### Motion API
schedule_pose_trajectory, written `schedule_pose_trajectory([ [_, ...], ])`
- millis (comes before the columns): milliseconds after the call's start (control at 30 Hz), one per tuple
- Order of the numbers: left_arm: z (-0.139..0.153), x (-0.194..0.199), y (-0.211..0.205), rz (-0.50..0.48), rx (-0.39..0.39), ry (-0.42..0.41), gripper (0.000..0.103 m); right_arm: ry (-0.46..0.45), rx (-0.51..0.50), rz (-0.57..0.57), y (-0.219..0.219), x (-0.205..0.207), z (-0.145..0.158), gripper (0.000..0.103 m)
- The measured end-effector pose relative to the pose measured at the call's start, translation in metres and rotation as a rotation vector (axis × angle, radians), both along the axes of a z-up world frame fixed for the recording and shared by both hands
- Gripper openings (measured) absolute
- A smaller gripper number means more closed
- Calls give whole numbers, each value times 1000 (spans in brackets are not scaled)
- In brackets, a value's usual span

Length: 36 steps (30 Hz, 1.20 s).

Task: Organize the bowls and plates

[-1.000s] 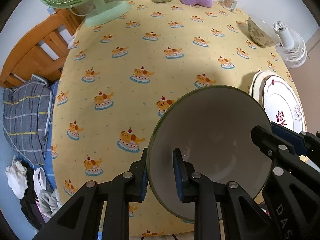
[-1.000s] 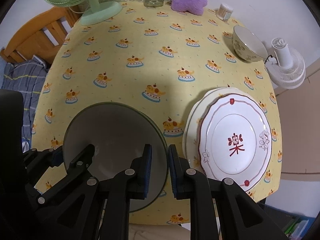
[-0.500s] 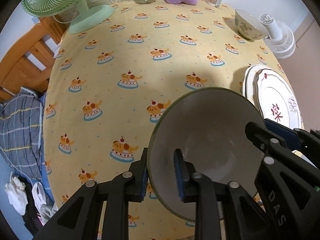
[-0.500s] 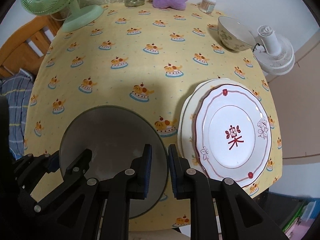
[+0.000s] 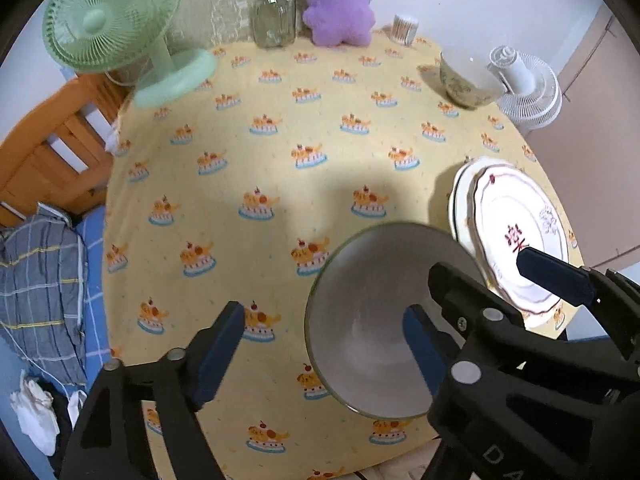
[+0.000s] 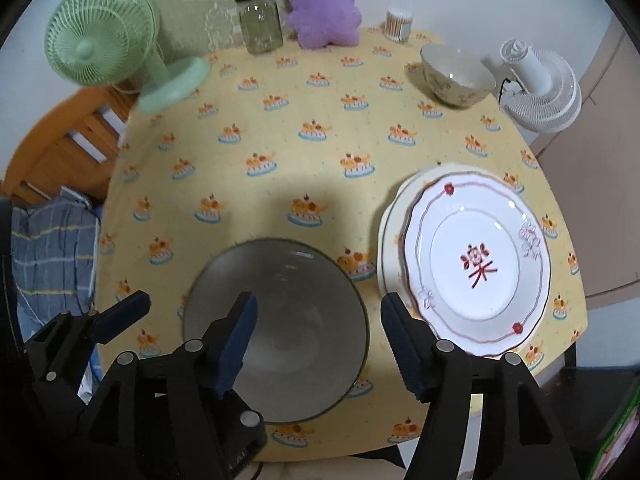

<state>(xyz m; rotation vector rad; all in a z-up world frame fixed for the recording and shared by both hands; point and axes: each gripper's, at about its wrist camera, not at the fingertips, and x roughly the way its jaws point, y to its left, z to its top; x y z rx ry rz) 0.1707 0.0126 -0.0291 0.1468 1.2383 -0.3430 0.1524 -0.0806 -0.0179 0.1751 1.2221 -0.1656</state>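
A grey bowl (image 5: 360,300) (image 6: 304,288) sits upright on the yellow cake-print tablecloth (image 5: 280,152) near the front edge. My left gripper (image 5: 322,342) straddles its left rim, jaws opening, pads clear of the rim. My right gripper (image 6: 318,340) straddles its right rim, jaws also opening, pads off the bowl. Just right of the bowl lies a stack of white plates (image 5: 516,236) (image 6: 476,264), the top one red-trimmed. A floral bowl (image 5: 464,80) (image 6: 456,76) stands at the back right.
A green fan (image 5: 112,24), a glass jar (image 5: 274,16), a purple plush (image 5: 338,8) and a small swab tub (image 5: 405,28) line the back edge. A white fan (image 6: 540,88) sits off the right side. A wooden frame (image 5: 48,148) and plaid cloth (image 5: 40,280) lie left.
Both grippers have let go of the grey bowl's rim and spread wide. Both have risen, so the bowl and table look smaller and farther away.
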Motion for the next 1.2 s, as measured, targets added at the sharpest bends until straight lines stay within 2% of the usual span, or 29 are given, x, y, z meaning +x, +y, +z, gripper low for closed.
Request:
schedule_pose_trajectory([
  [233, 19, 6, -19, 23, -16, -60, 87, -49, 1, 48, -20, 11, 15, 72],
  [367, 26, 10, -34, 77, -13, -91, 87, -84, 1, 102, -39, 19, 24, 72],
  [500, 32, 18, -56, 146, 30, -87, 87, -76, 40, 149, -61, 33, 27, 72],
  [833, 41, 39, -118, 267, 48, -123, 87, -107, 69, 270, -127, 67, 33, 72],
  [1000, 41, 55, -148, 312, 53, -136, 87, -120, 61, 309, -158, 86, 34, 72],
  [1200, 44, 75, -180, 321, 52, -154, 87, -143, 45, 312, -193, 106, 37, 72],
])
